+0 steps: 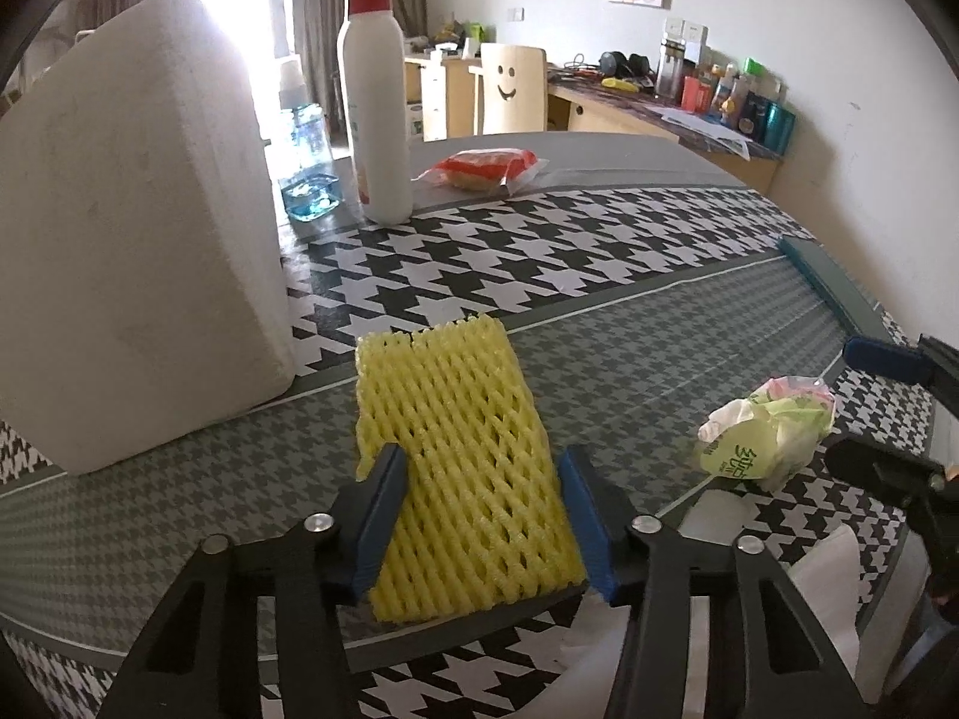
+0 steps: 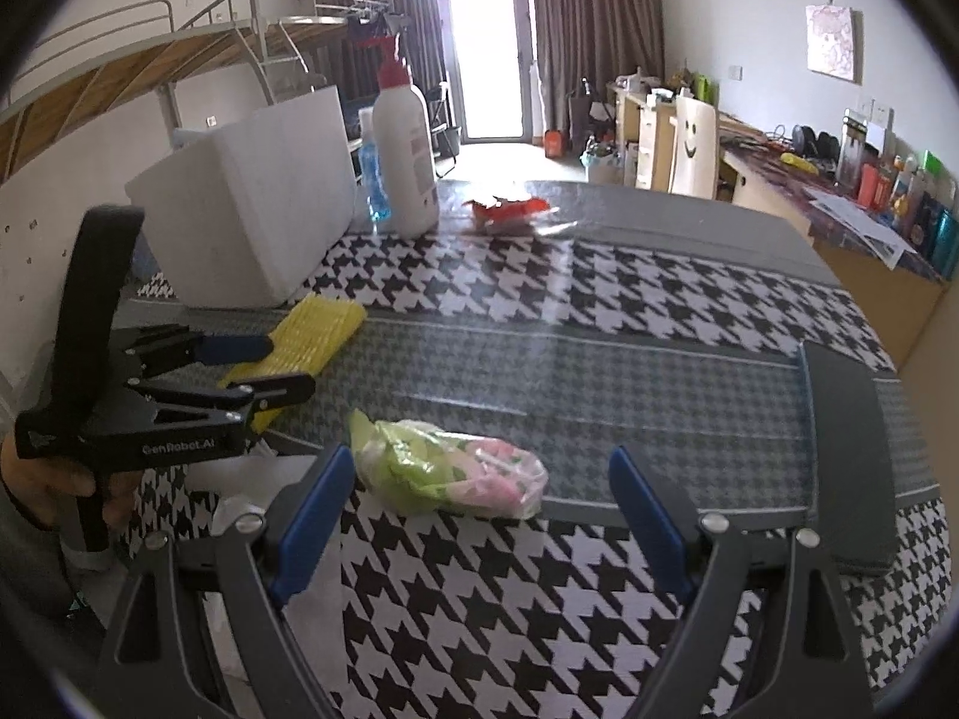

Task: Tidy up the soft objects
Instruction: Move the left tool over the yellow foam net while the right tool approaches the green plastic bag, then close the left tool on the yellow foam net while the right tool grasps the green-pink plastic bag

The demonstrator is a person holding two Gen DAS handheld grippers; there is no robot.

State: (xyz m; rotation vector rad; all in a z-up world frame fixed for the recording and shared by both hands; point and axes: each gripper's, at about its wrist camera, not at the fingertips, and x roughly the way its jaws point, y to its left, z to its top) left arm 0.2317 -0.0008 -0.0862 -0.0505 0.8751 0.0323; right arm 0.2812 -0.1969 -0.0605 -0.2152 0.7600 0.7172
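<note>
Lying flat on the houndstooth tablecloth (image 1: 599, 239), the yellow foam net (image 1: 461, 467) sits btwn the left gripper's (image 1: 479, 515) blue fingers (image 1: 383, 515), which flank its near end w/ edges touching or nearly so; can't tell if it's actually pinched. White foam box (image 1: 132, 227) stands just left of it, pump bottle (image 1: 374, 114) and red snack pack (image 1: 485, 171) further back. Right gripper (image 2: 479, 515) is spread wide, holding nothing, w/ the crumpled green-pink plastic bag (image 2: 449, 467) on the cloth just ahead of its tips; bag's contents hard to make out.
</note>
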